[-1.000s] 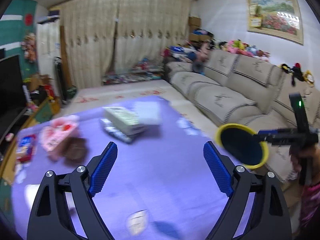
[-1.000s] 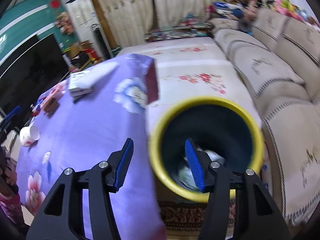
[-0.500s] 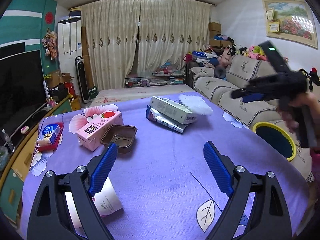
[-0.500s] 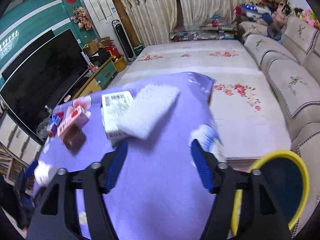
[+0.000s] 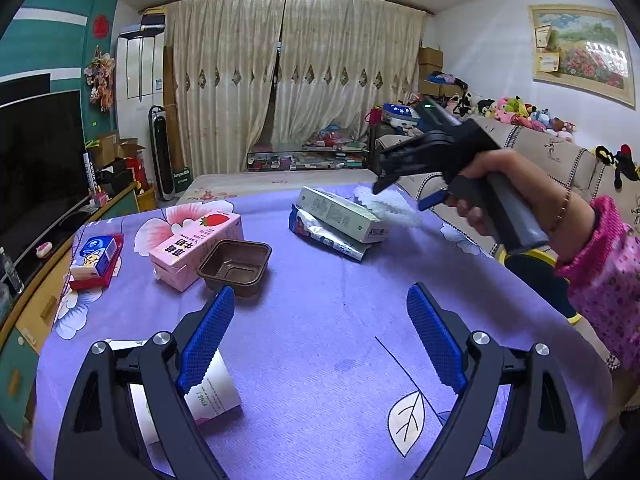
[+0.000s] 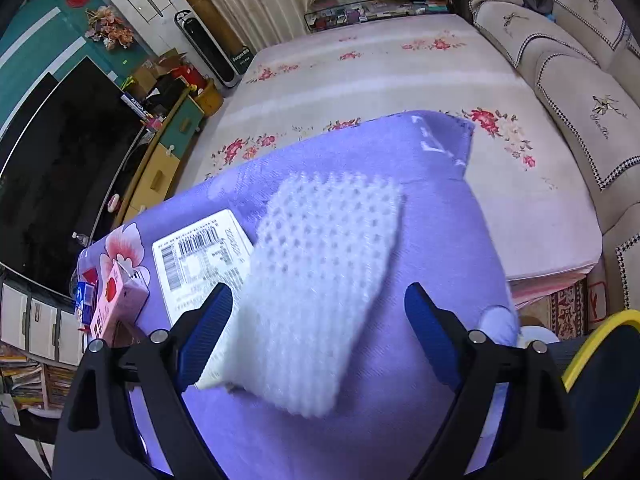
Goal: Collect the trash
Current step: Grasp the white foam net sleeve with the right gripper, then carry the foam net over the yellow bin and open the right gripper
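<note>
The right tool (image 6: pixel 316 320), jaws opening and empty, hangs over the white foam net (image 6: pixel 320 280); below-right waits the yellow-rimmed bin (image 6: pixel 592 360). Left tool (image 5: pixel 320 340) is released. Boxes, tray and net likely remain uncollected on the bench (image 5: pixel 320 320).

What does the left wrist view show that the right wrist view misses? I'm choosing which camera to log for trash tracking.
Only the left wrist view: the brown tray, the hand holding the right gripper, whose jaws are opening. Only the right: the box's barcode label. Both: white foam net, pink carton, yellow-rimmed bin.
</note>
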